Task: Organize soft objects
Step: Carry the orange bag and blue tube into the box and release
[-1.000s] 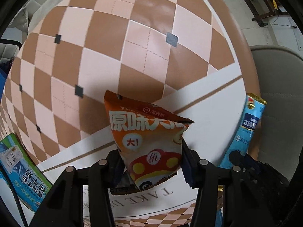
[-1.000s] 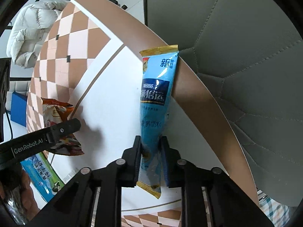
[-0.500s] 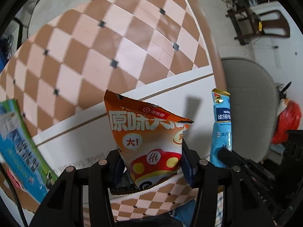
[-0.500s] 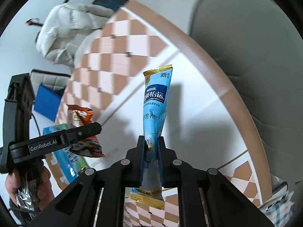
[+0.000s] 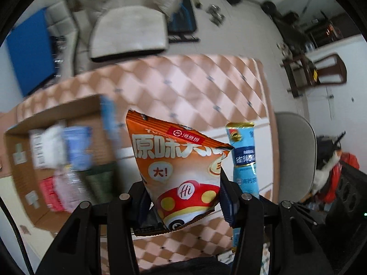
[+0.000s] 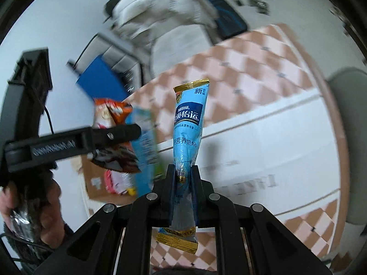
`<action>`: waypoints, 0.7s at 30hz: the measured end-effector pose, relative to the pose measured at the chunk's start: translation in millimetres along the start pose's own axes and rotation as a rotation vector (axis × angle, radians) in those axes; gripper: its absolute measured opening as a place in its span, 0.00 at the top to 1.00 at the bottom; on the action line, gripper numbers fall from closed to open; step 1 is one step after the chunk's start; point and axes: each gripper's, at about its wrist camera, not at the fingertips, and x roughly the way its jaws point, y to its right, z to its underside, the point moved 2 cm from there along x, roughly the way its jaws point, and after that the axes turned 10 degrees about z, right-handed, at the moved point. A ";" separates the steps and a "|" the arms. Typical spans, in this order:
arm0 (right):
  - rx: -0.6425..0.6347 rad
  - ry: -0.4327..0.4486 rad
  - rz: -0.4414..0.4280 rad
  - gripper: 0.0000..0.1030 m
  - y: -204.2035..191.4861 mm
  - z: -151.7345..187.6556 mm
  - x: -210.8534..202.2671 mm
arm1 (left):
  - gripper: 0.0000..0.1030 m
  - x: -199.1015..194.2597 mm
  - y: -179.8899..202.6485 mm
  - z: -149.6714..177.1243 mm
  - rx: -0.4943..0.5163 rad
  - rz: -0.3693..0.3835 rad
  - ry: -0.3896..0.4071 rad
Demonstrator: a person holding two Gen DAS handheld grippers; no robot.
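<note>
Cardboard box (image 5: 57, 160), far left on the worktop (image 5: 195, 96), lies left of both loads. Left gripper (image 5: 183, 197), nearer it, clamps an upright orange snack bag (image 5: 181, 165); right gripper (image 6: 183, 178) pinches a blue milk-powder sachet (image 6: 189, 123), long axis upright.

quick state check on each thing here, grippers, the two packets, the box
left gripper: shut on the orange snack bag
orange snack bag: held upright, off the table
right gripper: shut on the blue sachet
blue sachet: held upright, lifted
cardboard box: open, packets inside
</note>
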 end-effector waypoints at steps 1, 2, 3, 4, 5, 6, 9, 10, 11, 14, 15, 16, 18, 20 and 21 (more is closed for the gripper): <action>-0.021 -0.005 -0.002 0.87 -18.0 -0.3 5.9 | 0.54 -14.9 -18.5 2.4 -0.016 -0.017 0.021; -0.042 -0.010 -0.002 0.87 -35.3 -0.6 10.3 | 0.54 -23.5 -33.1 4.9 -0.029 -0.032 0.037; -0.063 -0.014 -0.001 0.87 -53.8 -0.6 16.1 | 0.54 -33.8 -49.7 7.1 -0.044 -0.047 0.053; -0.080 -0.017 0.001 0.87 -67.8 -0.8 21.4 | 0.54 -43.5 -68.0 9.8 -0.062 -0.062 0.067; -0.098 -0.020 0.007 0.87 -82.8 -0.6 26.4 | 0.54 -48.6 -82.2 11.5 -0.077 -0.078 0.078; -0.116 -0.024 0.015 0.87 -99.1 -0.7 34.5 | 0.54 -55.8 -98.9 13.2 -0.091 -0.096 0.087; -0.168 -0.040 -0.004 0.87 -139.7 0.3 54.3 | 0.54 -73.0 -147.1 17.1 -0.141 -0.130 0.096; -0.182 -0.048 0.004 0.87 -151.7 0.4 60.9 | 0.54 -74.7 -162.2 18.5 -0.159 -0.140 0.097; -0.196 -0.054 0.018 0.87 -162.8 -0.5 68.7 | 0.54 -74.0 -179.4 19.7 -0.178 -0.152 0.094; -0.232 -0.076 0.067 0.87 -190.6 -3.4 93.5 | 0.54 -69.2 -220.3 20.9 -0.226 -0.170 0.072; -0.244 -0.083 0.086 0.87 -198.6 -4.9 102.5 | 0.54 -66.4 -233.2 21.3 -0.244 -0.174 0.063; -0.252 -0.090 0.107 0.87 -204.7 -7.3 112.0 | 0.54 -61.7 -243.3 20.9 -0.257 -0.179 0.053; -0.261 -0.105 0.137 0.87 -208.7 -17.0 132.1 | 0.54 -52.7 -265.9 18.6 -0.268 -0.199 0.027; -0.267 -0.115 0.167 0.87 -213.4 -21.0 144.8 | 0.54 -40.2 -284.8 15.4 -0.274 -0.222 0.000; -0.271 -0.121 0.183 0.87 -215.3 -23.2 151.5 | 0.54 -36.7 -290.0 14.3 -0.272 -0.233 -0.013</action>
